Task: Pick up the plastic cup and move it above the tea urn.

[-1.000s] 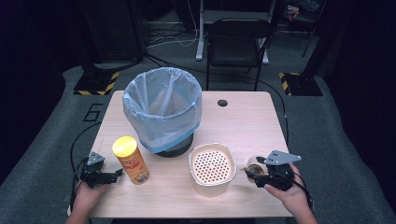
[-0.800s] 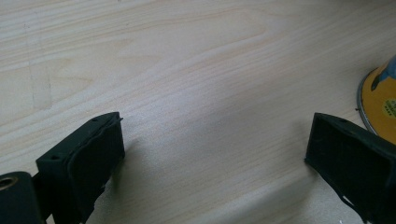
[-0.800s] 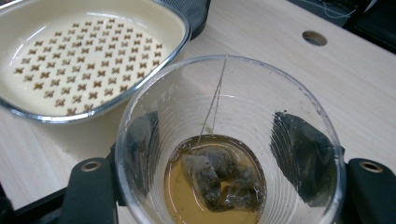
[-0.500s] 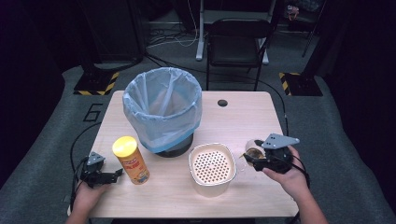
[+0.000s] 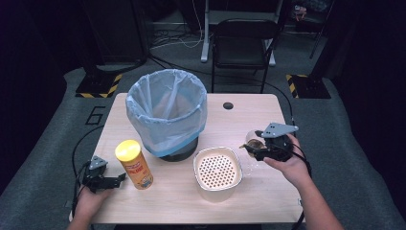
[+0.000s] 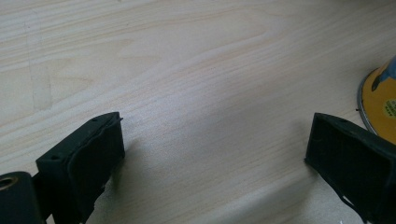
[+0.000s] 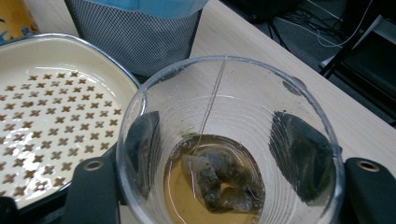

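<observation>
The right gripper (image 5: 253,149) is clamped around a clear plastic cup (image 5: 253,141), one black jaw on each side of its wall, and holds it above the right edge of the table (image 5: 239,120), just right of the strainer bowl (image 5: 218,170). Its jaws have just been closing slightly, with the cup between them. In the right gripper view the cup (image 7: 229,140) holds a little brown tea and a wet tea bag (image 7: 215,179) at the bottom, its string running up the inside wall; behind it are the cream strainer bowl (image 7: 51,112) with its cross-shaped holes and the mesh bin (image 7: 135,37). The bin (image 5: 167,110), lined with a blue bag, stands near the middle of the table. The left gripper (image 5: 115,179) rests at the near left corner with its jaws wide apart and nothing between them, just beside a yellow can (image 5: 134,163) whose base (image 6: 380,102) shows at the edge of the left gripper view.
</observation>
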Available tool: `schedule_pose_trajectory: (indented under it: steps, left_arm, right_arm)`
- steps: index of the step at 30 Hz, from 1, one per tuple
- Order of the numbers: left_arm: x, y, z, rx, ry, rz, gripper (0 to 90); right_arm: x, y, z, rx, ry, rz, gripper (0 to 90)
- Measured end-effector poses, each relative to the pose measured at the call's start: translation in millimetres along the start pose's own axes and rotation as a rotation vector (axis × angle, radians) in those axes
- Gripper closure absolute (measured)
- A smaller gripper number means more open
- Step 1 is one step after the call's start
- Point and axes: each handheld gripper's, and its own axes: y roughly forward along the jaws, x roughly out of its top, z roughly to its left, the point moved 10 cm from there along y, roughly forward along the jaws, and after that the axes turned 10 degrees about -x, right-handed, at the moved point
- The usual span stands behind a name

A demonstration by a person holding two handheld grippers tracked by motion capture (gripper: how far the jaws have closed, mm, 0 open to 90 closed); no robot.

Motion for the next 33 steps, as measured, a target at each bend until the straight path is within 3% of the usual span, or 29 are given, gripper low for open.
schedule_pose_trajectory:
  steps: [6,21,29,33]
  left_arm:
    - [0.1,0.1,0.0,0.000,0.000,0.000,4.0]
    - [0.1,0.1,0.0,0.000,-0.001,0.000,4.0]
    - [0.1,0.1,0.0,0.000,-0.001,0.000,4.0]
    - [0.1,0.1,0.0,0.000,-0.001,0.000,4.0]
  right_arm:
    - [4.9,11.4,-2.4,-0.006,-0.047,-0.014,33.9]
    - [15.7,22.7,-0.3,0.009,-0.062,-0.028,34.1]
    - [32.6,18.3,4.4,-0.019,-0.168,-0.081,34.4]
    - [46.4,12.2,13.1,-0.025,-0.233,-0.140,34.5]
